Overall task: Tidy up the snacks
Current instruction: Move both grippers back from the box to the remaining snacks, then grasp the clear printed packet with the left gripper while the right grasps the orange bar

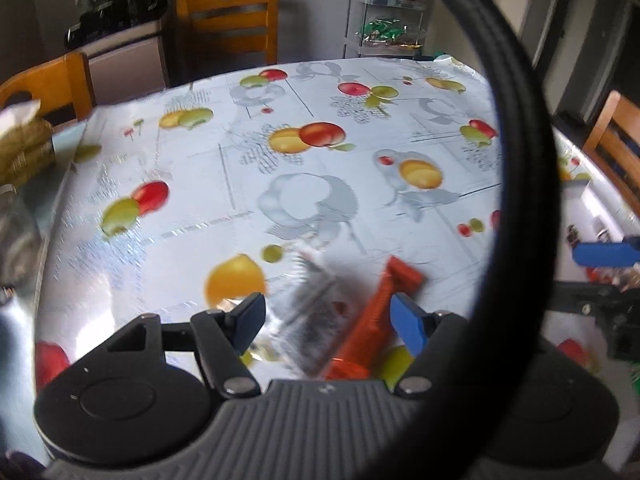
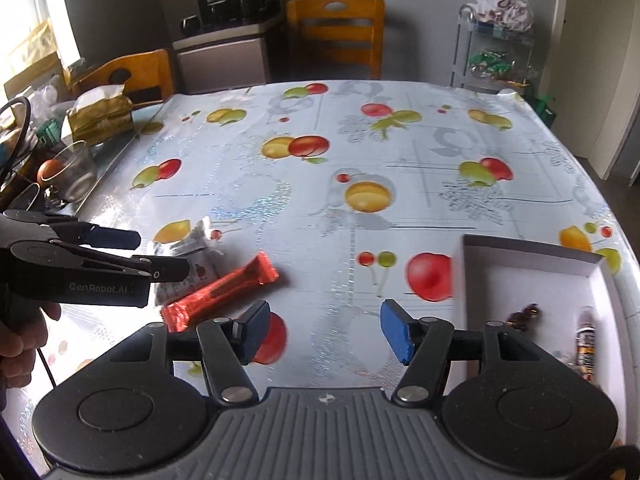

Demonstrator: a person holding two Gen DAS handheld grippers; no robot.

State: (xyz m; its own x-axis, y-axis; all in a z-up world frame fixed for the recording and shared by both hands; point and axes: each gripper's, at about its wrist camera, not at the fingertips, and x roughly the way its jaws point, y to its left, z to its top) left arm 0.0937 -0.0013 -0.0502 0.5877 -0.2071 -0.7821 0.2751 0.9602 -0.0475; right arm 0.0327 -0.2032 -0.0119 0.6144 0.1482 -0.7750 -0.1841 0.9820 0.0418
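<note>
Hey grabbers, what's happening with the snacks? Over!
Left gripper open over orange bar and clear packet. Right gripper open, empty. White box beside it. Nothing blocking.

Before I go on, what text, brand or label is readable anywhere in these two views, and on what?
"GenRobot.AI": on the side of the left gripper, right wrist view.
White plastic bag on the far shelf: reddish lettering, too blurred to read.
Orange snack bar: no legible print.
Silver packet: print too small.
Dark stick packet in the white box: label unreadable.
</note>
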